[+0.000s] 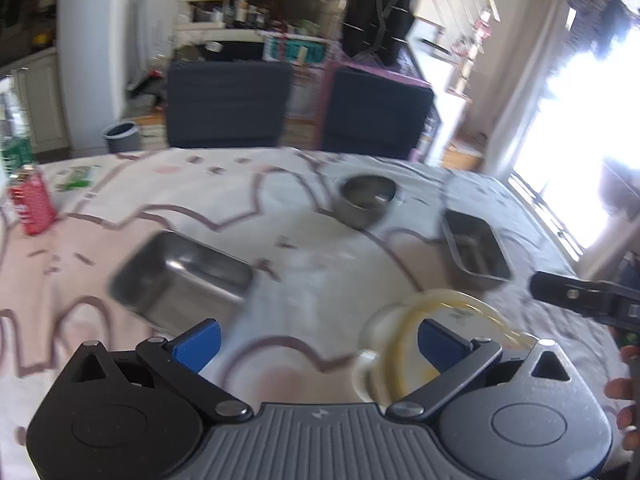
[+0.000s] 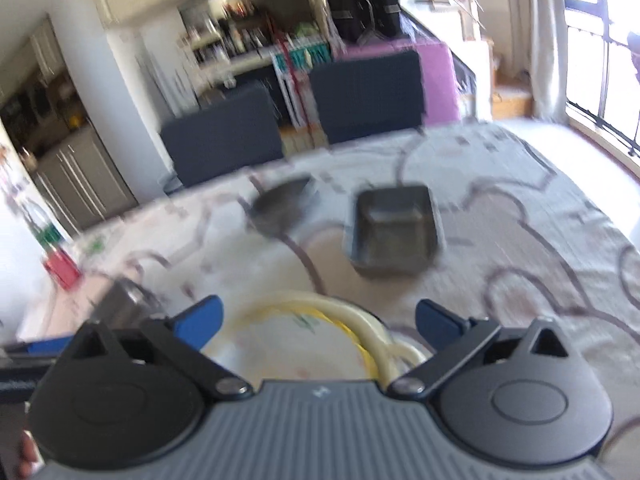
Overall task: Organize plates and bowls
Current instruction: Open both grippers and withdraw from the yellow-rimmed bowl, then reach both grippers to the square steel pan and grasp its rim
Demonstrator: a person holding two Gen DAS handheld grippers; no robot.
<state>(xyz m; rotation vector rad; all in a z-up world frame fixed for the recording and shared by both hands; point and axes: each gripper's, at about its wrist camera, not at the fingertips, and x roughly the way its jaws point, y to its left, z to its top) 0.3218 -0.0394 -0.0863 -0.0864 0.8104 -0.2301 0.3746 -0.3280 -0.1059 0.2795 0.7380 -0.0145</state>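
Observation:
A stack of white plates point(image 1: 452, 312) with yellow rims lies on the table near me. My left gripper point(image 1: 320, 340) is open just left of the stack, and its right pad overlaps the plates' edge in the picture. In the right wrist view the plates point(image 2: 296, 340) lie below and between the blue pads of my open right gripper point(image 2: 320, 324), which do not touch them. Farther back stand a round steel bowl point(image 1: 366, 200), a shallow rectangular steel tray point(image 1: 476, 252) and a deeper steel container point(image 1: 180, 280). The bowl point(image 2: 284, 208) and tray point(image 2: 394, 232) also show in the right wrist view.
A patterned cloth covers the table point(image 1: 300, 208). A red can point(image 1: 32, 204) stands at the far left. Two dark chairs point(image 1: 228, 104) are behind the far edge. One black finger point(image 1: 572, 294) of the right gripper and a hand show at the right edge.

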